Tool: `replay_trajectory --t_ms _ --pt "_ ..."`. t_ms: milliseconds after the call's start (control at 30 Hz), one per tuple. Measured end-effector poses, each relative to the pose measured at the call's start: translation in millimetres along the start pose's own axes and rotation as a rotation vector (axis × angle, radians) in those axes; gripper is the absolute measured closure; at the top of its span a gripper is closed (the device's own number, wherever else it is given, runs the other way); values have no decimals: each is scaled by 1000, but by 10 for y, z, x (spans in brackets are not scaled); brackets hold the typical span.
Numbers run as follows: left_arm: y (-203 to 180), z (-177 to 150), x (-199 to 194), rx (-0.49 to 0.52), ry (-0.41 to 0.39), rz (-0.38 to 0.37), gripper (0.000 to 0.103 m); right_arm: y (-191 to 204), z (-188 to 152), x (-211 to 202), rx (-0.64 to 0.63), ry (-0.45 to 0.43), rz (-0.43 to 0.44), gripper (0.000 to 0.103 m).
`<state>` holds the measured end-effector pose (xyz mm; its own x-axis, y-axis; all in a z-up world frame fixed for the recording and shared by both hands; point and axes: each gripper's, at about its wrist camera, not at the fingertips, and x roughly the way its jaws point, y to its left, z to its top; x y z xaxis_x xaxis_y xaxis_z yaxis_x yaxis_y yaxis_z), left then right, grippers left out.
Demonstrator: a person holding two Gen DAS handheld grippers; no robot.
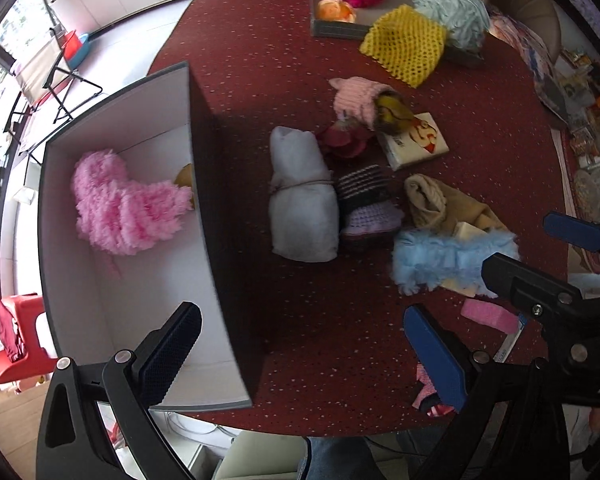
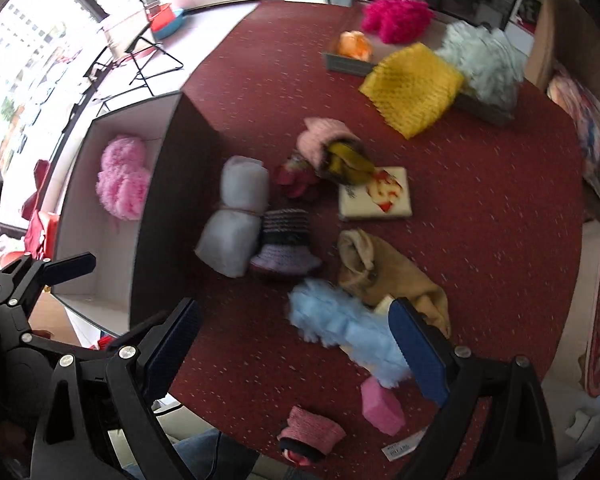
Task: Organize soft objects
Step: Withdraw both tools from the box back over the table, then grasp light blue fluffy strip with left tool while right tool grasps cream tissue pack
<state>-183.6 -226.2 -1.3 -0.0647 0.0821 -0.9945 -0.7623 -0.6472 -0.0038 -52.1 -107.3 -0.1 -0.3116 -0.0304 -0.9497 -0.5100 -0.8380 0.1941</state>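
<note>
A dark storage box with a white inside stands at the table's left; a fluffy pink piece lies in it. Mid-table lie a tied white cloth roll, a striped knit hat, a tan cloth, a fluffy blue piece and a pink knit hat. My left gripper is open and empty above the box's near corner. My right gripper is open and empty, its right finger beside the blue fluffy piece. The box shows in the right view too.
A grey tray at the back holds magenta and orange fluffy items, with a yellow knit piece and pale blue fluff over its edge. A small picture box, a pink sponge and a pink knit cup lie on the red tablecloth.
</note>
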Motion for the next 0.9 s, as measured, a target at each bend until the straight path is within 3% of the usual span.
replay_trajectory --t_ms 167,267,467,667,767,900 --pt "-442 26 133 83 34 -14 1 -711 -419 -12 197 0 -32 7" --pt "-635 53 253 82 68 -25 1 -1052 -652 42 292 43 -52 7" --pt "-862 249 604 -111 163 -105 1 -1521 -1043 164 416 89 -72 7" --pt "-1081 460 854 -224 159 -112 1 -1772 -1319 232 449 133 -82 7" --pt "-1162 436 1025 -190 203 -71 1 -1836 -1399 298 453 154 -81 7" --pt "-1042 79 1086 -89 234 1 1 -1825 -1438 363 436 164 -54 7"
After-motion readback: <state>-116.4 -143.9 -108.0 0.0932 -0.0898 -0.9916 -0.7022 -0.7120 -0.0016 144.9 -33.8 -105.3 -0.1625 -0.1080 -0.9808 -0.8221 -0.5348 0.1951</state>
